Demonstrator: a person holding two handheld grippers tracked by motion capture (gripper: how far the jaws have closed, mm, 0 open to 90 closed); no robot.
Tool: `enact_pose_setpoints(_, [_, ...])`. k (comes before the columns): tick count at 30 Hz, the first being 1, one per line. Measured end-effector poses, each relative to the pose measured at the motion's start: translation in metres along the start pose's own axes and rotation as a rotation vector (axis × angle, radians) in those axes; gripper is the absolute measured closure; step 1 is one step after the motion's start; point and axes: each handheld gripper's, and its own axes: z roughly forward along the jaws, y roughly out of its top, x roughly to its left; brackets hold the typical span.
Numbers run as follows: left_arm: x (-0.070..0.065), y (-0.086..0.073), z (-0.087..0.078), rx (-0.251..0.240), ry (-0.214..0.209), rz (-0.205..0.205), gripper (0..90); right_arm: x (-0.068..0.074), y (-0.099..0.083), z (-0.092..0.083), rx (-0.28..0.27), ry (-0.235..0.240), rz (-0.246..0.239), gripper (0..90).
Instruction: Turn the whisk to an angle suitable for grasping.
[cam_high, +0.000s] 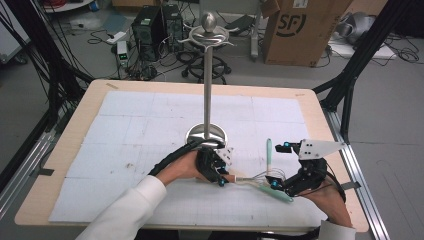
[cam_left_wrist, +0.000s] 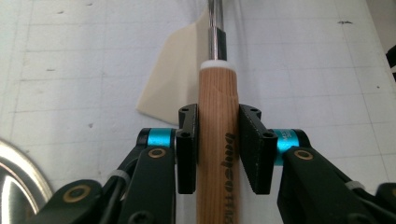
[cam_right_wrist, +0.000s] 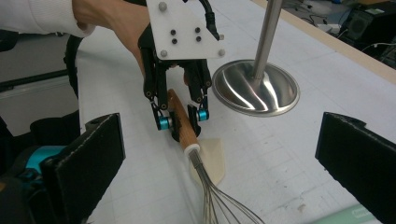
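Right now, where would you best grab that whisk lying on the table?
By its wooden handle, from above, pads on the two long sides. The whisk lies flat, and its handle is straight and solid, while the wire end would probably flex and slip.
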Motion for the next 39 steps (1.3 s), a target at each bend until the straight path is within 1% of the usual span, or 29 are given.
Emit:
enact_pose_setpoints(1, [0.000, 0.000, -0.003, -0.019, -0.004, -0.009, 60.6, 0.000, 0.000, 0.000, -0.001, -0.004, -0.002, 0.2])
enact_pose_setpoints(2, [0.001, 0.001, -0.007, -0.034, -0.005, 0.002, 57.7, 0.000, 0.000, 0.000, -0.001, -0.002, -0.001, 0.2])
enact_pose_setpoints(3, [0.000, 0.001, -0.011, -0.049, -0.009, -0.006, 47.1, -0.001, -0.001, -0.001, 0.001, -0.004, 0.005, 0.2])
enact_pose_setpoints(4, [0.000, 0.002, -0.014, -0.054, -0.008, -0.004, 47.1, -0.001, -0.001, -0.001, 0.001, -0.004, 0.005, 0.2])
enact_pose_setpoints(6, [-0.002, 0.002, -0.023, -0.063, 0.000, -0.007, 44.3, -0.001, -0.001, -0.001, 0.000, -0.008, -0.001, 0.2])
enact_pose_setpoints(7, [-0.004, 0.001, -0.028, -0.064, -0.014, -0.018, 42.0, -0.001, -0.001, -0.001, 0.000, -0.010, -0.001, 0.2])
enact_pose_setpoints(8, [-0.004, 0.000, -0.032, -0.058, -0.016, -0.013, 38.6, -0.001, -0.002, -0.001, 0.001, -0.013, 0.008, 0.2])
enact_pose_setpoints(9, [-0.006, -0.002, -0.037, -0.053, -0.001, -0.012, 34.9, -0.001, -0.002, -0.001, 0.000, -0.015, 0.005, 0.2])
enact_pose_setpoints(10, [-0.007, -0.004, -0.042, -0.052, 0.016, -0.012, 34.9, -0.001, -0.002, -0.001, 0.000, -0.015, 0.005, 0.2])
enact_pose_setpoints(11, [-0.007, -0.006, -0.048, -0.053, 0.026, -0.018, 31.3, -0.001, -0.002, -0.001, -0.001, -0.015, 0.006, 0.2])
enact_pose_setpoints(13, [-0.009, -0.012, -0.061, -0.066, 0.069, -0.030, 25.5, -0.001, -0.002, -0.001, 0.001, -0.013, 0.009, 0.2])
enact_pose_setpoints(15, [-0.011, -0.018, -0.073, -0.089, 0.083, -0.055, 18.9, -0.002, -0.002, -0.001, 0.001, -0.017, 0.009, 0.2])
enact_pose_setpoints(18, [-0.015, -0.026, -0.089, -0.119, 0.084, -0.058, 6.6, -0.002, -0.003, -0.001, -0.004, -0.016, 0.020, 0.2])
enact_pose_setpoints(19, [-0.018, -0.030, -0.096, -0.133, 0.092, -0.063, 5.6, -0.003, -0.003, -0.001, -0.007, -0.019, 0.018, 0.2])
enact_pose_setpoints(20, [-0.020, -0.033, -0.101, -0.134, 0.109, -0.060, 5.1, -0.004, -0.004, -0.002, -0.013, -0.016, 0.024, 0.2])
enact_pose_setpoints(21, [-0.022, -0.036, -0.106, -0.140, 0.123, -0.066, 1.6, -0.005, -0.004, -0.002, -0.014, -0.019, 0.025, 0.2])
enact_pose_setpoints(24, [-0.028, -0.047, -0.120, -0.155, 0.141, -0.073, 1.6, -0.006, -0.004, -0.002, -0.015, -0.023, 0.033, 0.2])
enact_pose_setpoints(28, [-0.035, -0.063, -0.138, -0.173, 0.176, -0.083, 1.6, -0.007, -0.005, -0.003, -0.012, -0.031, 0.041, 0.2])
enact_pose_setpoints(29, [-0.036, -0.066, -0.142, -0.191, 0.179, -0.092, 1.7, -0.007, -0.005, -0.003, -0.010, -0.034, 0.042, 0.2])
enact_pose_setpoints(31, [-0.038, -0.072, -0.150, -0.208, 0.194, -0.099, 1.7, -0.006, -0.005, -0.003, -0.009, -0.034, 0.045, 0.2])
enact_pose_setpoints(33, [-0.040, -0.079, -0.158, -0.238, 0.210, -0.110, 1.7, -0.006, -0.006, -0.004, -0.009, -0.036, 0.045, 0.2])
enact_pose_setpoints(37, [-0.046, -0.092, -0.172, -0.266, 0.249, -0.114, 1.7, -0.006, -0.006, -0.005, -0.016, -0.042, 0.049, 0.2])
enact_pose_setpoints(39, [-0.049, -0.101, -0.180, -0.271, 0.280, -0.129, 1.7, -0.007, -0.007, -0.006, -0.020, -0.048, 0.047, 0.2])
